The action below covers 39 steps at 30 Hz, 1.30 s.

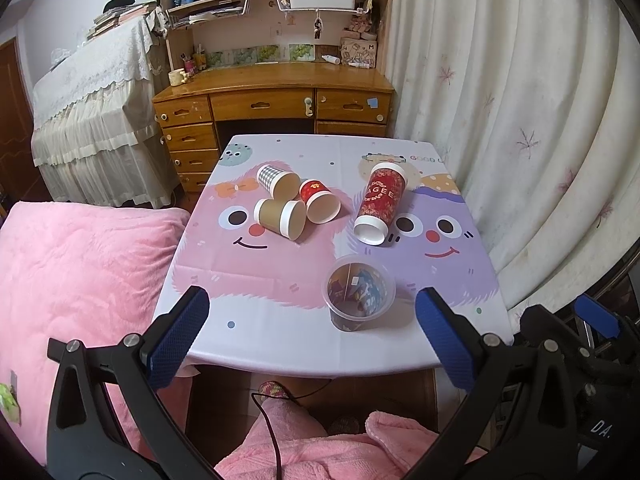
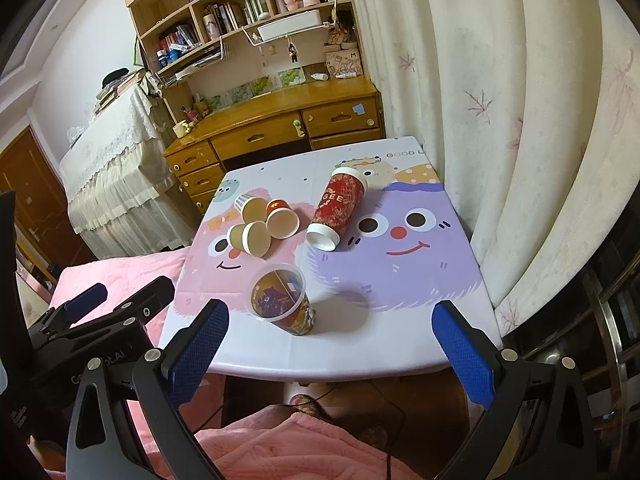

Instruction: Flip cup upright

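Left gripper (image 1: 312, 336) and right gripper (image 2: 332, 340): both spread wide, empty, at table's (image 1: 280, 344) near edge | printed plastic cup (image 1: 359, 295) upright just beyond | four paper cups on their sides farther: tall red cup (image 1: 380, 200) far right.

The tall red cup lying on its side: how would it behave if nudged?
The tall red cup is round and on its side, so it would probably roll. It looks empty, so likely light. Its tapered shape may make it curve.
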Available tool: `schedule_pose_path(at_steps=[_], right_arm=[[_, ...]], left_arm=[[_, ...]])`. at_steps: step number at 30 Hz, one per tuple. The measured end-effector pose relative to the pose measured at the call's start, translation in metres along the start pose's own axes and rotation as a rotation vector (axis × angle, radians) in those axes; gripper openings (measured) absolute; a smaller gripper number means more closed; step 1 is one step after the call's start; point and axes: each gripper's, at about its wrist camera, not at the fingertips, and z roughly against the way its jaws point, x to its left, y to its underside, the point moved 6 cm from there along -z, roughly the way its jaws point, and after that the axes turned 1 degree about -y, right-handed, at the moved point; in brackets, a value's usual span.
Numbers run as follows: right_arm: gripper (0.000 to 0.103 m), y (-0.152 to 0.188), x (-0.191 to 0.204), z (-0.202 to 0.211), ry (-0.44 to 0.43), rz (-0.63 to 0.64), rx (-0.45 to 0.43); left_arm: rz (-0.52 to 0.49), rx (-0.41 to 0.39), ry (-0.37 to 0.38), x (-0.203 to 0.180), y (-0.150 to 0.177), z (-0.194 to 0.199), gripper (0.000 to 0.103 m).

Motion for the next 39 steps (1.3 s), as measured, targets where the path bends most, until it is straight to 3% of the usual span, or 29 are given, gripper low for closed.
schedule_pose_path(at_steps=[39], right_arm=[[0.103,0.0,0.0,-0.01,-0.012,0.008,0.033]], left_arm=[[-0.003,0.009,-0.006,0.003,0.008,-0.004,0.102]])
